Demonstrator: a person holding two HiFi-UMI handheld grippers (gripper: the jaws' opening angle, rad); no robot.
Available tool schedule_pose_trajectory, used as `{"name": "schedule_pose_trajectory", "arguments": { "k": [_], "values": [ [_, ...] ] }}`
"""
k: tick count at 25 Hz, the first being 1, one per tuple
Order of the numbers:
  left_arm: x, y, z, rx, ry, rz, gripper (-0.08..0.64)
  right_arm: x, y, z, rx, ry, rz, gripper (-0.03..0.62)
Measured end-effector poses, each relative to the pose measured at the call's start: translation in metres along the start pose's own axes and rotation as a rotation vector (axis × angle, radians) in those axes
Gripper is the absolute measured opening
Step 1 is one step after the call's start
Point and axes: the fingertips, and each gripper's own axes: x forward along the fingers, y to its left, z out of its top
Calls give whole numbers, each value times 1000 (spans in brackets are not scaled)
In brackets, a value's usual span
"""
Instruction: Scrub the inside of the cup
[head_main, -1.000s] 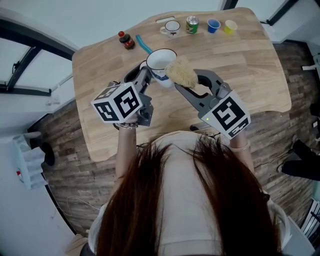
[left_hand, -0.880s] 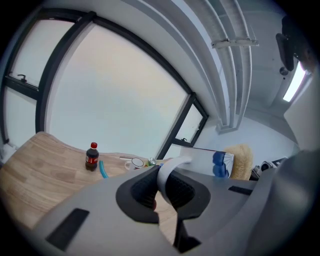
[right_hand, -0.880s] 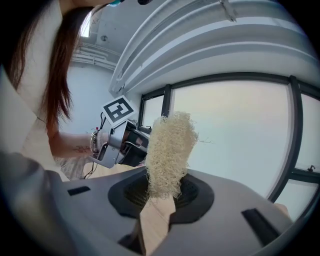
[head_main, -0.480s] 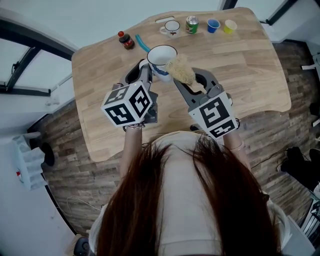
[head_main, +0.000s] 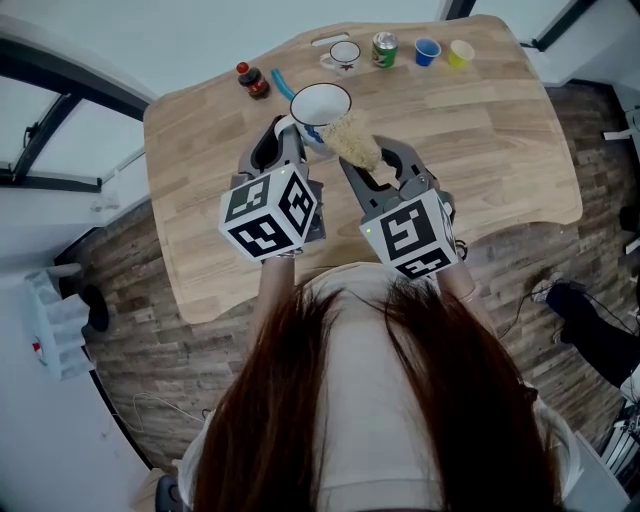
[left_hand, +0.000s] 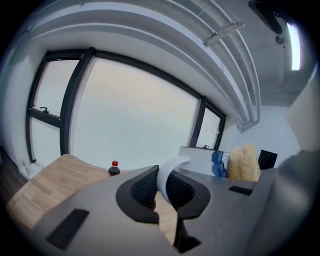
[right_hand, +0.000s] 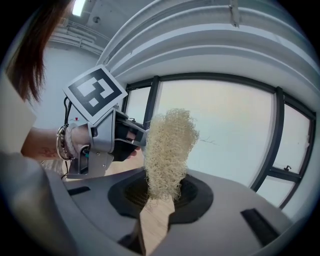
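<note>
A pale wooden table (head_main: 500, 150) with a wavy edge fills the upper middle of the head view above a dark plank floor (head_main: 130, 290), and the left gripper view shows wide dark-framed windows (left_hand: 135, 115) at centre and a lit strip light (left_hand: 295, 40) at upper right.

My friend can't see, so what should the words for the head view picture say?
From above, a person's left tool holds a white cup by its handle, and the right tool holds a scrubber beside it, over a wooden table.
</note>
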Motion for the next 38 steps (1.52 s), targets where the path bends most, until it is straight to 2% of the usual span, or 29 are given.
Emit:
{"name": "schedule_pose_trajectory", "arguments": {
  "k": [6, 22, 29, 34, 38],
  "values": [
    [0, 2, 2, -23, -26, 27, 25, 5, 6, 3, -24, -2, 5, 83],
    [-6, -2, 8, 37, -85, 61, 25, 10, 29, 3, -44, 13, 72, 83],
    [-6, -1, 7, 27, -99, 61, 25, 9, 34, 1, -15, 11, 124, 83],
    [-8, 7, 9, 22, -117, 90, 25, 4, 30, -2, -11, 10, 114, 83],
    [-12, 16, 12, 23, -140, 118, 25, 0, 21, -6, 59, -3, 98, 83]
  ]
}}
